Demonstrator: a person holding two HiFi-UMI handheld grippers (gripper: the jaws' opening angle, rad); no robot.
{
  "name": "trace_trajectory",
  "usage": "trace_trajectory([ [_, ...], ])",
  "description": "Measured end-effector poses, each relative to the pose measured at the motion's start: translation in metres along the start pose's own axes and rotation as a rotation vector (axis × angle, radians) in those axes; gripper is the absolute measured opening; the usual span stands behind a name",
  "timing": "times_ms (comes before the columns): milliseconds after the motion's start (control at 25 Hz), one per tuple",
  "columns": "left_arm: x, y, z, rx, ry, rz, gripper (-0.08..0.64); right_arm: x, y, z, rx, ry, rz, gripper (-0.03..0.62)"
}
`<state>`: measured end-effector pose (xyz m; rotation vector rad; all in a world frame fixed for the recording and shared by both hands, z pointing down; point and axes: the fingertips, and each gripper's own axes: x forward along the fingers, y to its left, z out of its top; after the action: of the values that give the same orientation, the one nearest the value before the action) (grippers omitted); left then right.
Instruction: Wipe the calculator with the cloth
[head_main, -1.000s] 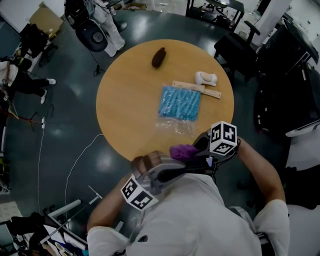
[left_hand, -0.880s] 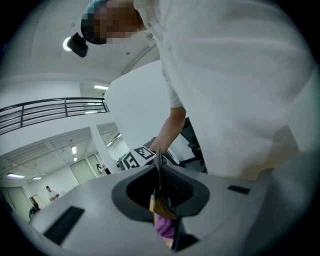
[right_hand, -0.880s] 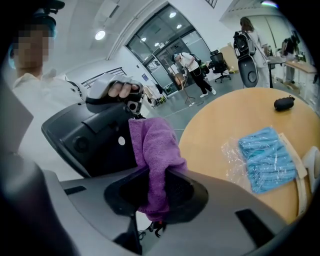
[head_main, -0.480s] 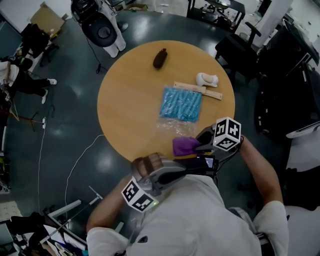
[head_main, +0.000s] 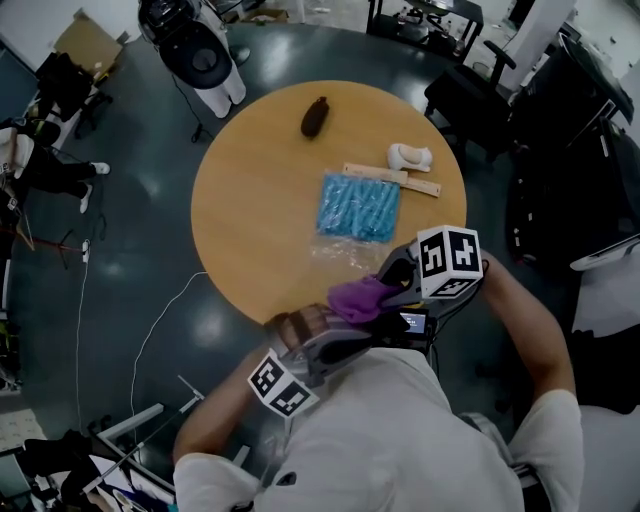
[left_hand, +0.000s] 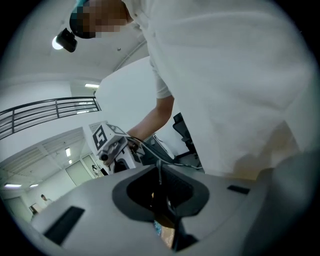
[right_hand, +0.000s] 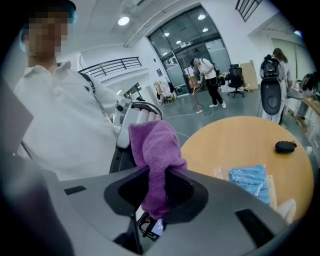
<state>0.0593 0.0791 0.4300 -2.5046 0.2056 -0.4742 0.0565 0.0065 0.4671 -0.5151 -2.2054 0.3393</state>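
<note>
My right gripper (head_main: 385, 285) hangs over the near edge of the round wooden table (head_main: 260, 200), shut on a purple cloth (head_main: 357, 298). In the right gripper view the cloth (right_hand: 156, 155) bulges up from between the jaws of the right gripper (right_hand: 157, 196). Below it shows a small dark calculator (right_hand: 150, 226). The calculator (head_main: 412, 322) sits close to my chest, with its lit face up, at the tip of my left gripper (head_main: 395, 330). In the left gripper view a thin dark edge is pinched in the left gripper (left_hand: 162, 200).
On the table lie a blue package in clear wrap (head_main: 360, 205), a wooden ruler (head_main: 392, 178), a white object (head_main: 410, 155) and a dark brown object (head_main: 315, 115). Office chairs (head_main: 470, 90), a wheeled machine (head_main: 195, 55) and a floor cable (head_main: 150, 330) surround the table.
The right gripper has risen a little and rolled, carrying the purple cloth over the calculator. The left gripper has hardly shifted.
</note>
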Motion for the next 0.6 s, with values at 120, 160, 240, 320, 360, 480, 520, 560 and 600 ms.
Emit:
trace_trajectory([
  [120,0.001,-0.003,0.007,0.024,-0.007,-0.011,0.046,0.007,0.002,-0.001,-0.013,0.025,0.026,0.087],
  [160,0.001,-0.004,0.009,0.033,-0.010,-0.016,0.046,0.008,0.002,-0.001,-0.020,0.037,0.032,0.087],
  [240,0.001,-0.003,0.014,0.044,-0.019,-0.024,0.046,0.013,0.002,-0.002,-0.039,0.072,0.050,0.087],
  [320,0.002,-0.001,0.018,0.045,-0.031,-0.025,0.046,0.019,0.003,-0.004,-0.050,0.100,0.072,0.087],
  [360,0.003,0.000,0.020,0.045,-0.035,-0.024,0.046,0.022,0.003,-0.005,-0.052,0.109,0.082,0.087],
  [480,0.003,0.002,0.023,0.048,-0.045,-0.021,0.046,0.032,0.002,-0.007,-0.049,0.129,0.105,0.087],
  [520,0.002,0.003,0.025,0.048,-0.049,-0.018,0.046,0.035,0.002,-0.009,-0.047,0.137,0.112,0.087],
  [560,0.001,0.005,0.027,0.045,-0.055,-0.013,0.046,0.039,0.002,-0.012,-0.044,0.144,0.121,0.087],
  [600,0.001,0.007,0.029,0.038,-0.063,-0.008,0.046,0.042,0.002,-0.015,-0.038,0.149,0.130,0.087],
])
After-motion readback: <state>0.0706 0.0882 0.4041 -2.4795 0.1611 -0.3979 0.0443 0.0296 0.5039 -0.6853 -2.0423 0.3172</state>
